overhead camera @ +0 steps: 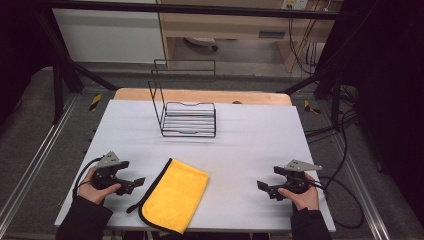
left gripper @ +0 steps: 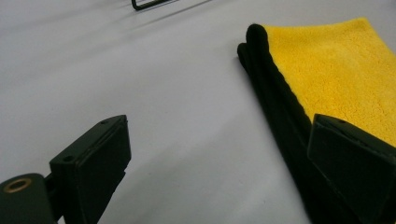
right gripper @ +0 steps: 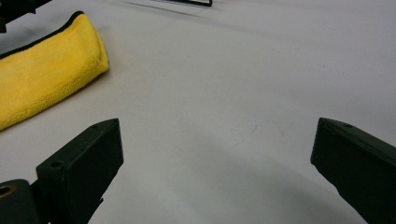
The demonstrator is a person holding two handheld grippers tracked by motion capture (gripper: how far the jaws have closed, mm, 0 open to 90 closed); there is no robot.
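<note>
Cloth (overhead camera: 173, 195) lies folded on the white table (overhead camera: 250, 145), yellow with a black edge, near the front and left of the middle; a short black loop sticks out from its lower left corner. Its long side runs at a slant, from the near edge of the table up toward the right.

The left gripper (overhead camera: 132, 185) sits low at the front left, held in the person's left hand (overhead camera: 90, 187), just beside the cloth's black edge but apart from it. Its jaws stand wide apart and hold nothing. In the left gripper view the cloth (left gripper: 336, 74) lies ahead, its dark folded edge passing behind the right-hand jaw; whether that jaw touches the fabric cannot be told.

The right gripper (overhead camera: 264, 187) is at the front right in the right hand (overhead camera: 304, 196), well apart from the cloth, pointing inward across the table. Its jaws are also spread wide with nothing between them, bare table surface under them. The right gripper view shows the cloth (right gripper: 44, 77) off at the upper left.

A black wire rack (overhead camera: 187, 117) stands toward the far side of the table, its tall wire back rising at the left and rear
</note>
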